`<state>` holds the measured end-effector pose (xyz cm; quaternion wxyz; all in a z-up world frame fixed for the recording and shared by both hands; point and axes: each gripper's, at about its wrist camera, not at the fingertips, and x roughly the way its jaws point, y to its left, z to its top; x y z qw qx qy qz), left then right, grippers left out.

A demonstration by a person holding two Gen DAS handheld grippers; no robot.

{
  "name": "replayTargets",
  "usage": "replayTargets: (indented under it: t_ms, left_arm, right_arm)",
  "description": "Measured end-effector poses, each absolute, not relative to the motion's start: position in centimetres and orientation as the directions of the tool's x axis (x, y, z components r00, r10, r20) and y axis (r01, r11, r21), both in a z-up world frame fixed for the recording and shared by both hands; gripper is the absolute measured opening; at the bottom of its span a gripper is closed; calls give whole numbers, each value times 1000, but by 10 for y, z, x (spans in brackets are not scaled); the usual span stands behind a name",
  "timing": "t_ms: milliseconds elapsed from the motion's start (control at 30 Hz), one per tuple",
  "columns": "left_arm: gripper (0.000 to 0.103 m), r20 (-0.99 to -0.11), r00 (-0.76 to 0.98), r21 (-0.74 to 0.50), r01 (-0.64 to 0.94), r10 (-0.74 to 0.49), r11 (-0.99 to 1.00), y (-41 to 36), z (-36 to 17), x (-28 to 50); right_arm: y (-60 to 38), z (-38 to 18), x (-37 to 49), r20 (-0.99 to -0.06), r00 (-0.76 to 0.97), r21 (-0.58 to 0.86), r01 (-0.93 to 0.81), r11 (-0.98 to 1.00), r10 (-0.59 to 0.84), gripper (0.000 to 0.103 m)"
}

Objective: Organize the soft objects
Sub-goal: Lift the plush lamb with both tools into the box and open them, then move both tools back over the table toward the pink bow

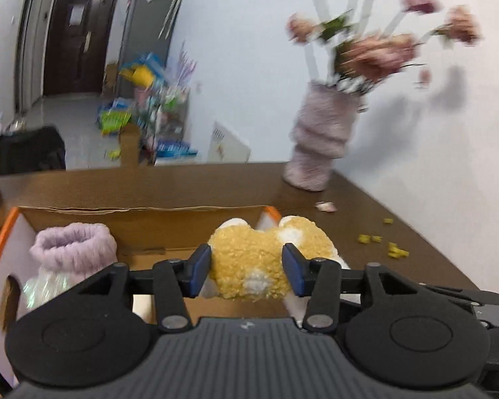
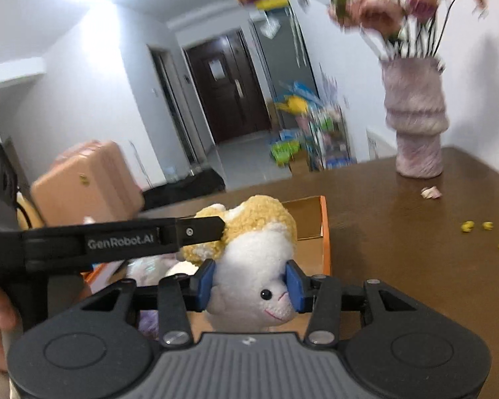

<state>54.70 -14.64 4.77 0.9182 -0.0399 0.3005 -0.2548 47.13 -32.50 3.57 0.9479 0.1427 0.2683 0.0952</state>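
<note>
Left wrist view looks down on the brown table (image 1: 366, 206), where an open cardboard box (image 1: 143, 216) with orange edges sits well short of the fuzzy vase (image 1: 319, 139) at the far end. The plush toy (image 1: 252, 256) hangs just above the box, over the end nearer the vase, while a lilac fuzzy roll (image 1: 73, 242) already lies at the opposite end. The toy's long axis seems to run from one gripper to the other: the left gripper (image 1: 248, 271) pinches its tan back, the right gripper (image 2: 249, 282) pinches its white head. I'd guess lowering it needs both hands dropping together, since neither is nearer the box
</note>
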Motion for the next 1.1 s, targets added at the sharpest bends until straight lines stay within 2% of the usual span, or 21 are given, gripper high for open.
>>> replayTargets:
  t_ms: [167,267,333,467,567,600,667,767,833,900,933,1000,1100]
  left_arm:
    - [48,-622,626,-259,402,-470,878,-155,17,615]
    - [49,-635,640,-225,382,-432,896,-155,5,624]
    - [50,-632,639,-257,361,-438,897,-147,4,623]
    - [59,-574,719,-172,363,-392,916,-133,24,599]
    - [59,-527,753,-171,360,-394,917,-116,53,576]
    - [61,-507,771,-155,359,-386,920,-111,63,567]
    - [70,-468,809,-105,347,-354,932,-100,82,545]
    - [72,-432,851,-50,308,-299,950,-83,107,513]
    - [72,-401,880,-27,268,-256,963,-67,122,487]
    - [79,-344,912,-9,235,-224,972,-54,133,459]
    - [85,-303,930,4,220,-208,976,-46,136,442]
    - [90,-231,956,35,193,-180,981,-33,137,411]
    - [90,-214,960,62,196,-179,979,-24,138,383]
  right_arm:
    - [-313,24,544,-578,800,233,-29,972,162,44]
    - [-300,13,561,-619,781,126,2,992,78,46]
    - [-292,8,561,-612,790,69,-1,998,43,46]
    - [-291,10,552,-604,797,21,-1,1000,13,48]
    - [-297,33,538,-573,819,39,6,999,17,50]
    - [-299,43,530,-554,832,36,8,999,13,54]
    - [-302,65,512,-519,854,35,-1,999,19,60]
    - [-307,97,479,-465,885,37,-13,999,29,67]
    - [-310,115,456,-429,903,42,-22,999,38,76]
    - [-313,127,431,-383,922,50,-45,998,61,84]
    - [-313,130,418,-361,930,54,-61,997,76,89]
    - [-309,133,395,-338,936,42,-90,995,100,89]
    - [-298,135,366,-297,949,13,-106,994,105,89]
